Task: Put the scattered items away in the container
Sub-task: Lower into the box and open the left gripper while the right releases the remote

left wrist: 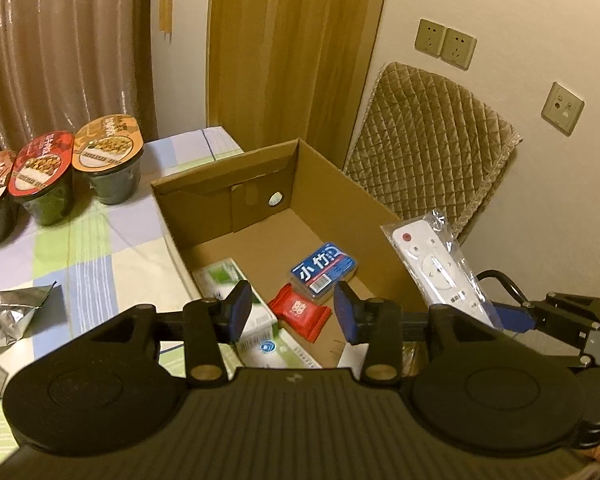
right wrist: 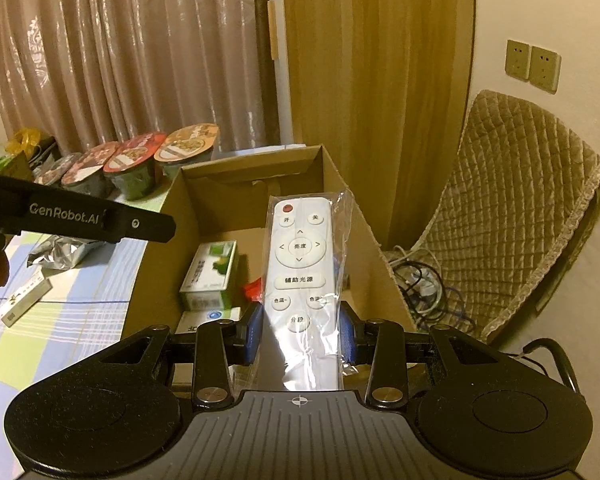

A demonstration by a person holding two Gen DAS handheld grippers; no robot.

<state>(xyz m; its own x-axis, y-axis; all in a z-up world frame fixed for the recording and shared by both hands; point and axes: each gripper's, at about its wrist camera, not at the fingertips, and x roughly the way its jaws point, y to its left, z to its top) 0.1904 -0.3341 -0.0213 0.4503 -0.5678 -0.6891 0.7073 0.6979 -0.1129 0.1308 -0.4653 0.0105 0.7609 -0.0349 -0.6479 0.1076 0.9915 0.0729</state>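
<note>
You held the right gripper above the near end of the cardboard box, its jaws pressed against the two long edges of a white remote control sealed in a clear plastic sleeve. The grip sat at the lower, button-sparse end, so most of the body stood out ahead of the blue pads; that overhang put the remote over the box interior, which I judge was the intent ahead of a release. The sleeve was loose, glossy and crinkled, a slippery layer between the pads and the hard shell, so slipping was a fair risk.

Your left gripper hung over the near-left part of the box, jaws parted a moderate way with nothing between them. It appeared idle.

Inside the box, on bare corrugated floor, lay a blue flat case near the middle, a red soft packet just nearer than it, and green-and-white cartons against the left wall. All were flat, boxy goods that stack easily.

Left of the box, on the checked cloth, a crumpled silver foil bag and a small printed carton remained outside. Four lidded noodle bowls stood beyond them, cylindrical and dark-sided.
</note>
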